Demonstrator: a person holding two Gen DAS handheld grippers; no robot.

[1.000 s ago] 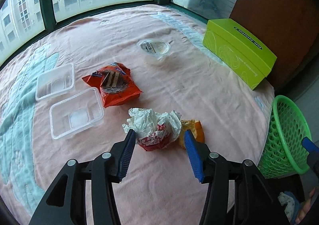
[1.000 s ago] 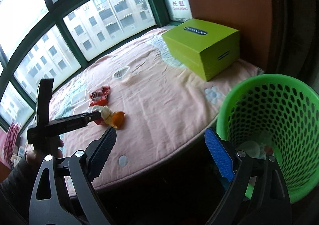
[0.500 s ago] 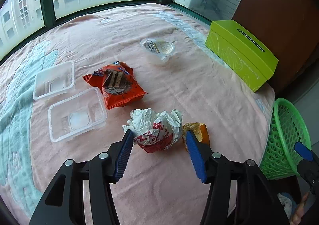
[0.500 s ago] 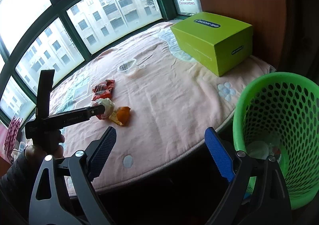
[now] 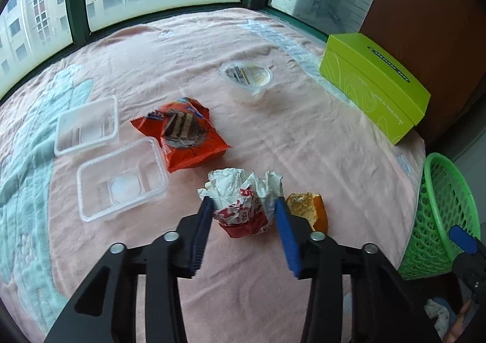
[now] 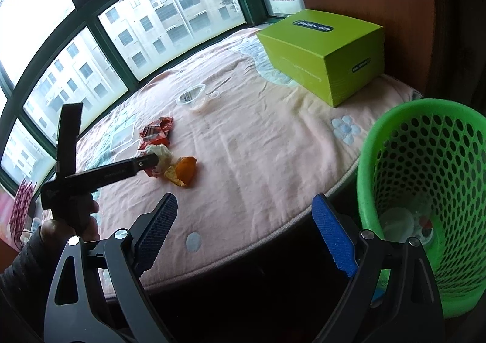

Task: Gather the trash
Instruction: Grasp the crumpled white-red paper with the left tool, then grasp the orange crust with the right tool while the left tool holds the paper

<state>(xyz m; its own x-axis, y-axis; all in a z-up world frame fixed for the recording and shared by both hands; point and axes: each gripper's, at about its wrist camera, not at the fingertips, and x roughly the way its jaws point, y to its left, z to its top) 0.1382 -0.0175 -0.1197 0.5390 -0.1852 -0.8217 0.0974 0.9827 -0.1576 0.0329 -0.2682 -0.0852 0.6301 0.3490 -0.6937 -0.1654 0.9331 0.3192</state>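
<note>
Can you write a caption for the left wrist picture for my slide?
Left gripper jaws closing around a crumpled paper wrapper on the pink blanket.

Orange scrap [image 5: 306,209]: left edge sitting behind left tool's [image 5: 243,212] right pad. Crumpled wrapper [image 5: 243,200]: lower sides being covered by both pads; in right wrist view mostly hiding behind tool arm. Green basket [image 5: 440,215]: getting cut off at right frame edge. Basket contents [image 6: 401,224]: blurring behind mesh, unidentifiable. Cup [image 5: 246,75] label print: too small to read. Right tool [image 5: 463,239]: only blue tip showing at lower right.
</note>
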